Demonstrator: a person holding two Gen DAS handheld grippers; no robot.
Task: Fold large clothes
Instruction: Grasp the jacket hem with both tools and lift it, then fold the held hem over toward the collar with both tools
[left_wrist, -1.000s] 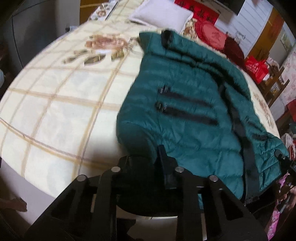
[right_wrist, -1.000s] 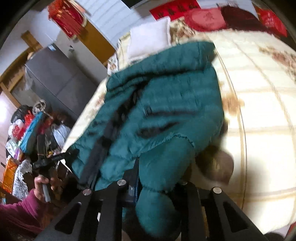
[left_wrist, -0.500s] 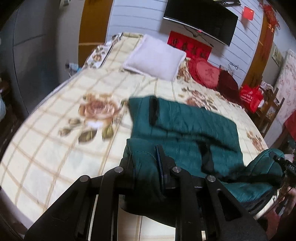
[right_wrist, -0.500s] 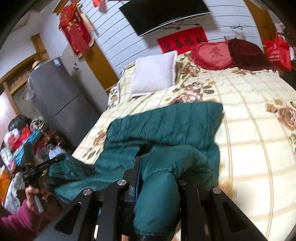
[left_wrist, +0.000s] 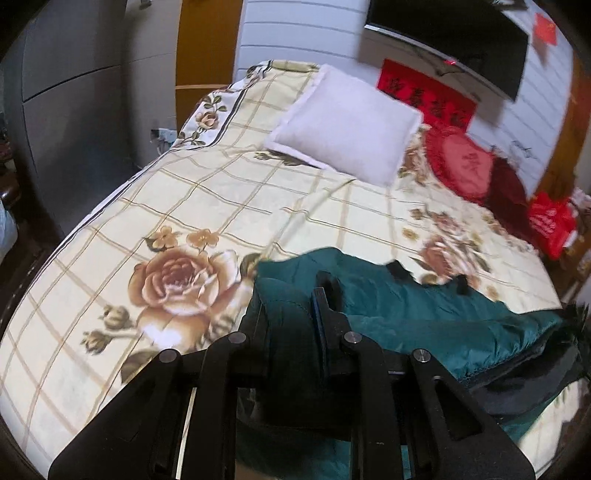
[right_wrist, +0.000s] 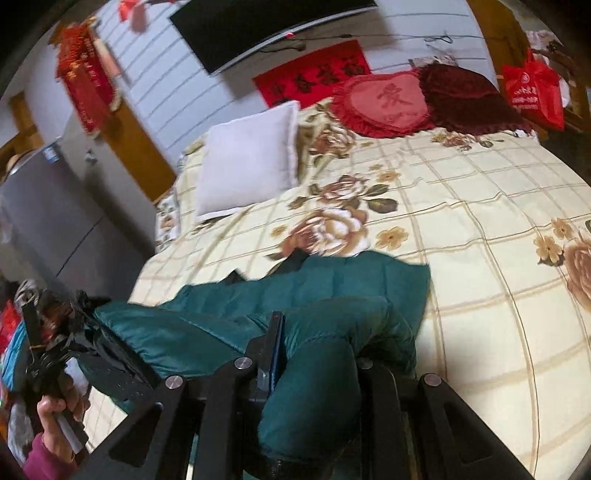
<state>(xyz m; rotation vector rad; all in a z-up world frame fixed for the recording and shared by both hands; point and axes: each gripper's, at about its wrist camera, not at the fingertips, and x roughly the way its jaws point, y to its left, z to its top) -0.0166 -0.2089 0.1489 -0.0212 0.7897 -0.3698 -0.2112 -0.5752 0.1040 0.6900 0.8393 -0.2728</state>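
Jacket (left_wrist: 424, 314) now folded up, both claws pinching it, right view alone shows hand (right_wrist: 55, 410)

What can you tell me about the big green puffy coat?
The green coat is a dark teal puffer with shiny quilted fabric, black trim and black tabs at its far edge. It lies bunched near the foot of the flowered bedsheet, partly folded over itself. The left tongs pinch one bunch of it and the right tongs pinch another thick roll.
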